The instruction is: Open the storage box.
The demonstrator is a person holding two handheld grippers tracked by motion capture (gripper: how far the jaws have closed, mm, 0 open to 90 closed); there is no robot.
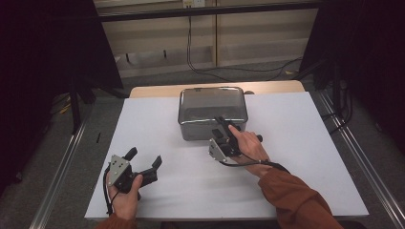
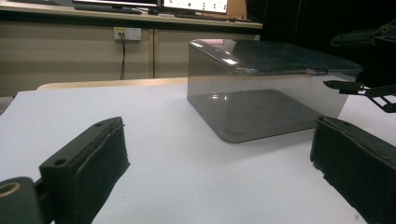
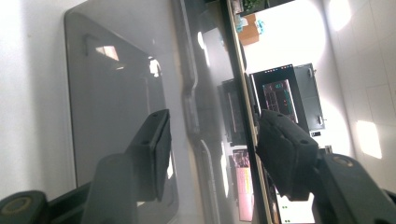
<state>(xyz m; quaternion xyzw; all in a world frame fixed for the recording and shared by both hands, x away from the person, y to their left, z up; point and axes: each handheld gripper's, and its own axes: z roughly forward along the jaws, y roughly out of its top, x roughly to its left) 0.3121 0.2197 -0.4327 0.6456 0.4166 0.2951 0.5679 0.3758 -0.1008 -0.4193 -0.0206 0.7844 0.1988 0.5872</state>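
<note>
A smoky clear lidded box [image 1: 212, 112] sits at the far middle of the white table [image 1: 296, 157]. The right gripper [image 1: 224, 128] is turned on its side at the box's near edge, its jaws straddling the lid's rim without yet pressing it. The left gripper [image 1: 143, 160] rests well apart at the near left, jaws spread wide on nothing.

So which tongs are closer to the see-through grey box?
The right tongs. They sit right at the lidded grey plastic box, their jaws either side of its near lid edge. The left tongs wait wide open on the white table, well short of it.
</note>
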